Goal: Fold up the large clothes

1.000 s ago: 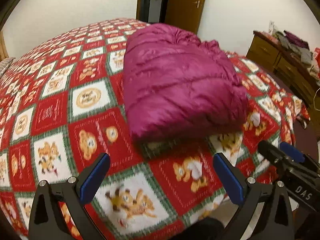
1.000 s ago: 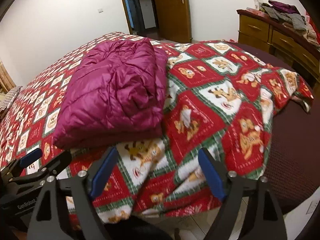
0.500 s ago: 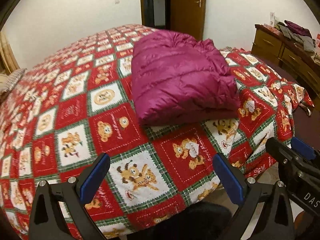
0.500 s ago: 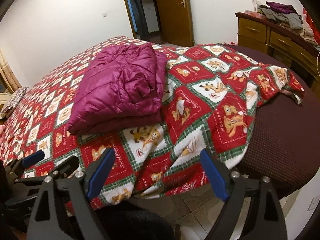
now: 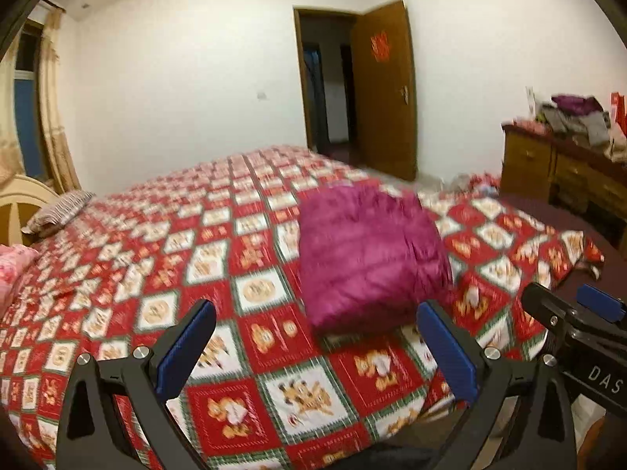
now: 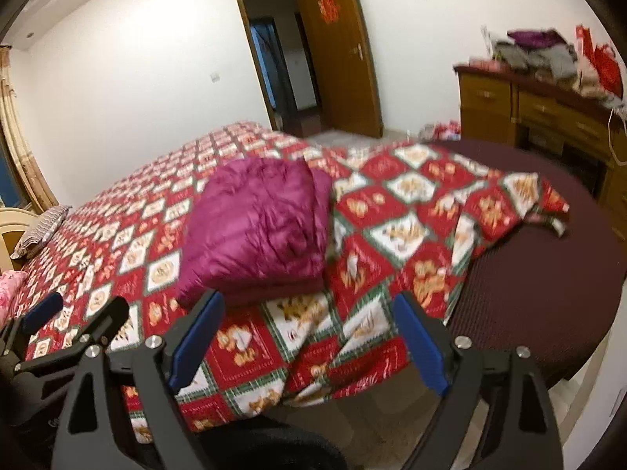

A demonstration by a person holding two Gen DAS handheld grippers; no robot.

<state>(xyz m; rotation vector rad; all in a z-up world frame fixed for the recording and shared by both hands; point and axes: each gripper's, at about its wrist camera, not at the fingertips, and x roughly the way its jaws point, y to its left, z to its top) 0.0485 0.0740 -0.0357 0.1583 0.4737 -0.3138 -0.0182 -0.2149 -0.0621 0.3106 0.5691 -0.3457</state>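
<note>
A magenta puffer jacket [image 5: 372, 258] lies folded into a thick rectangle on the bed's red patterned blanket [image 5: 164, 274]; it also shows in the right wrist view [image 6: 258, 235]. My left gripper [image 5: 317, 348] is open and empty, held back from the bed's near edge, short of the jacket. My right gripper [image 6: 309, 344] is open and empty, also back from the bed edge. The right gripper shows at the right of the left wrist view [image 5: 576, 321], and the left gripper at the left of the right wrist view [image 6: 70, 321].
The blanket [image 6: 411, 235] is bunched at the right, baring a dark brown mattress [image 6: 548, 274]. A wooden dresser [image 6: 540, 113] piled with clothes stands at the right. An open door [image 5: 384, 90] is behind the bed. Pillows [image 5: 58, 211] lie at the left.
Both grippers have pulled back and tilted up from the bed, so the jacket looks smaller and more of the room shows. The jacket has not moved. Both grippers stay open.
</note>
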